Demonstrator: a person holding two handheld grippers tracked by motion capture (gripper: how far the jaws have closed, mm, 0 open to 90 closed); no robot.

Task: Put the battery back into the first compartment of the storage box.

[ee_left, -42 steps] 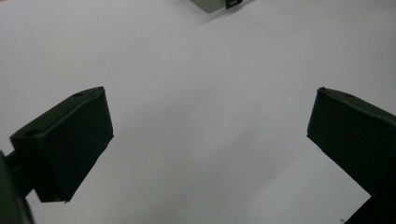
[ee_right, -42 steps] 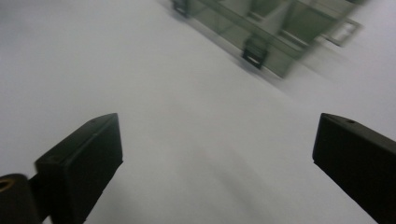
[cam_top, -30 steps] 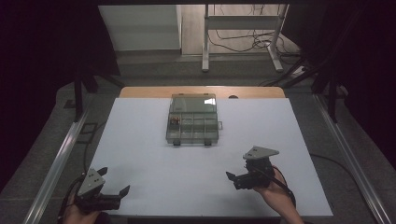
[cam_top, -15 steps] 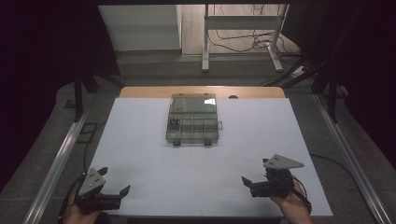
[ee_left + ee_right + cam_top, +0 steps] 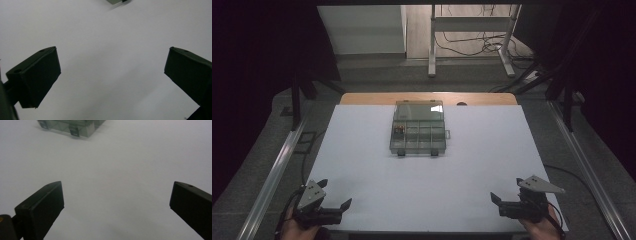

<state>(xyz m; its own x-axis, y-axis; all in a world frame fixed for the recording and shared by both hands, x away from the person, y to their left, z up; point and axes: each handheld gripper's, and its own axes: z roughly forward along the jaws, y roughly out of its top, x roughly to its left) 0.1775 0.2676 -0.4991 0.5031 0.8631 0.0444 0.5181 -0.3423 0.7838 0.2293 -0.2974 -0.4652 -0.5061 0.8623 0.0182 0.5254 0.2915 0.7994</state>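
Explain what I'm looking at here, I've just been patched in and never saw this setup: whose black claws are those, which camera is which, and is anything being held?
There is no robot arm: a person holds a two-jaw tool in each hand. The high view looks down from above the person's side of the table. The left gripper sits at the near left corner, the right gripper at the near right.

The other two pictures come from cameras riding on the grippers, looking along their own black jaws. Both sets of jaws stand wide apart with only white tabletop between them, so nothing is held.

On the white surface lies a clear plastic compartment box, latches toward the person, toward the far middle. It peeks in at the top of the right gripper view.
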